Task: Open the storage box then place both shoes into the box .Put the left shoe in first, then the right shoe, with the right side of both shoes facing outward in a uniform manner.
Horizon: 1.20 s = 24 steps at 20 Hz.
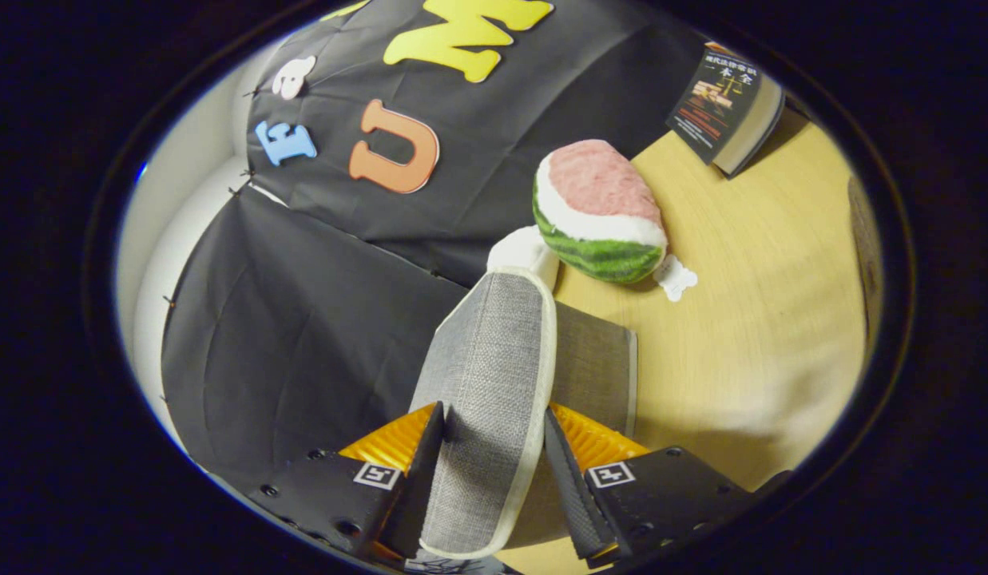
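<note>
We have the tongs (494, 447) pinching the grey fabric lid (494, 375) of the storage box, with 1 finger pressed against each face of the flap, so the flap stands up between them and reaches forward past the fingertips. The lid has a pale trim along its edge, and behind it, to the right, we see another grey panel (593, 367) that we take to be part of the box itself, resting on the wooden counter (749, 319). The view is tilted, so the counter slopes across it. We judge that we are in step 1, opening the box: the lid looks lifted, but we cannot tell how far it is swung back or whether the opening is fully clear, since the inside of the box is hidden behind the flap. Of the 2 shoes, we can only guess that a small white rounded shape (525, 251) just beyond the lid's far end might be part of 1; it is too hidden to say. Beyond it lies a plush watermelon slice (601, 212) with a small white tag (676, 279), and further back a book (725, 108) leans at the counter's edge by the booth wall. So the left shoe, then the right shoe, each with its right side outward, remain to be placed
</note>
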Motion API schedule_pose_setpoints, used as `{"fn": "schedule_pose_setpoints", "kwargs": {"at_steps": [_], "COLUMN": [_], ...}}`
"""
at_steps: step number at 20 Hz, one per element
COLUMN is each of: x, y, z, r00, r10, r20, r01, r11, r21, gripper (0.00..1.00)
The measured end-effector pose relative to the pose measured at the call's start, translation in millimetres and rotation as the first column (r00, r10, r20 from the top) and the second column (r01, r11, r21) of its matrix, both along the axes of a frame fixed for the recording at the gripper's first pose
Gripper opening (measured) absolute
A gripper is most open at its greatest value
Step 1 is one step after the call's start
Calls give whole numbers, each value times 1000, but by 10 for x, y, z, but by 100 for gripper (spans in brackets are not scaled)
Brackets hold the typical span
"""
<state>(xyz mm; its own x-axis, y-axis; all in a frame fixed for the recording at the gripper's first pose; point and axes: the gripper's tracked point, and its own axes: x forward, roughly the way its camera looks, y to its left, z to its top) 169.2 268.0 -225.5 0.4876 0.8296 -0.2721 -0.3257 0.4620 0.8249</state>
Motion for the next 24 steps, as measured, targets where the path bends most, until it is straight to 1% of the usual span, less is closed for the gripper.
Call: {"fn": "schedule_pose_setpoints", "kwargs": {"at_steps": [1,2,3,4,5,6,8,11,13,14,19,21,24], "x": [7,28,48,17,-15,21,-55,-116,-178,-198,-339,-404,-514], "y": [-42,-89,-152,-196,-166,-155,-158,-124,-41,13,507,824,1288], "z": [8,32,118,126,133,187,264,562,844,955,1584,1777,2002], "r00": [1000,999,998,998,998,998,997,993,988,984,954,935,905], "r10": [-13,-24,-52,-59,-50,-63,-60,-57,-51,-44,-5,33,81], "r20": [-18,-24,-29,-37,-24,-4,37,105,148,174,300,352,418], "r01": [13,24,53,61,51,63,61,62,60,58,53,31,13], "r11": [1000,999,996,996,998,997,998,997,997,995,987,984,976], "r21": [16,31,70,58,40,35,-14,-45,-56,-80,-150,-174,-218], "gripper": [70,58,43,28,13,13,0,0,0,0,0,1,11]}}
